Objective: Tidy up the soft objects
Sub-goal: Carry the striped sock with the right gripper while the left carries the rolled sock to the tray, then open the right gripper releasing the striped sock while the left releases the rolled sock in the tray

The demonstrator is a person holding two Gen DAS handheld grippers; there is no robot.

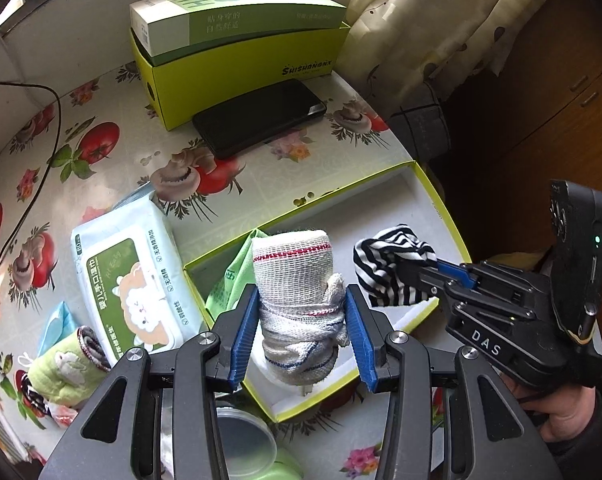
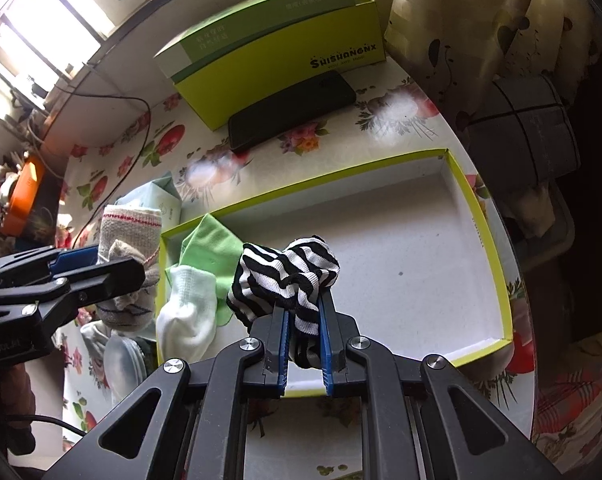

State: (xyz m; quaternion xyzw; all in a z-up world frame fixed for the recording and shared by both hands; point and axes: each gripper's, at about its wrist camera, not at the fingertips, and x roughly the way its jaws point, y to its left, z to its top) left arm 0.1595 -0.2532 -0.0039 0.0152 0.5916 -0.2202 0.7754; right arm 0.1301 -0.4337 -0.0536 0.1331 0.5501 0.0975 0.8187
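My left gripper (image 1: 301, 300) is shut on a rolled grey-white sock bundle (image 1: 297, 280) with red and blue stripes, held above the left end of a shallow yellow-green box lid (image 1: 441, 208). It also shows in the right wrist view (image 2: 129, 236). My right gripper (image 2: 303, 304) is shut on a black-and-white striped sock (image 2: 289, 276), held over the lid (image 2: 481, 220); it shows in the left wrist view (image 1: 393, 264). A green cloth (image 2: 209, 244) and a white sock (image 2: 189, 312) lie in the lid's left end.
A wet-wipes pack (image 1: 129, 280) and a green rolled cloth (image 1: 67, 372) lie left of the lid. A black phone (image 1: 261, 116) lies against a yellow-green box (image 1: 241, 64) at the back. A clear lidded tub (image 1: 245, 440) sits near the front. A curtain (image 1: 441, 20) hangs at the right.
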